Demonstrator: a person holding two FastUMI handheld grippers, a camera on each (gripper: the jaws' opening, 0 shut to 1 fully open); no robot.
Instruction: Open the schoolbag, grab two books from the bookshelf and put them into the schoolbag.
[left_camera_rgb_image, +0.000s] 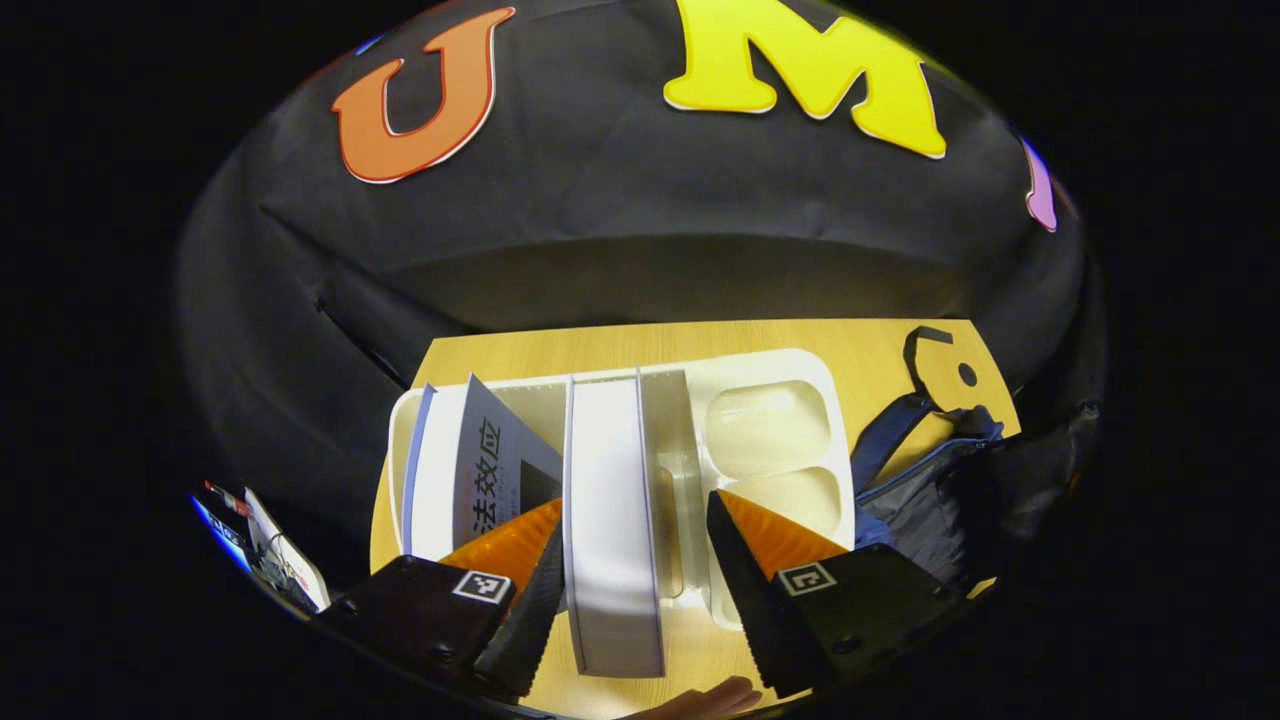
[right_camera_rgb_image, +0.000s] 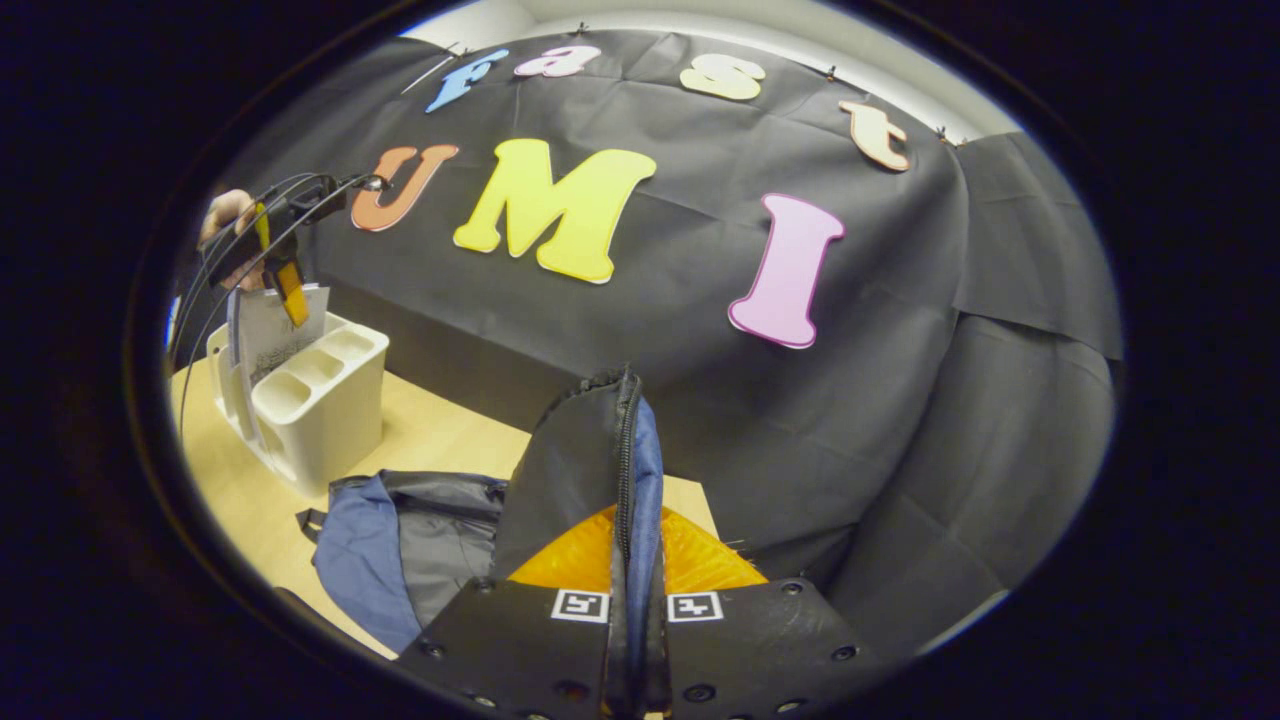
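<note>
White plastic forms the bookshelf standing on the wooden bench, with a white-edged book upright in its slot and a grey-covered book leaning beside it. The left tool straddles the white-edged book, its fingers spread to either side; whether they press it is hard to tell. The right tool is clamped on the lifted zipper flap of the schoolbag, whose blue and grey body slumps on the bench, its near end cut off. Farther off, the left tool hangs above the bookshelf.
</note>
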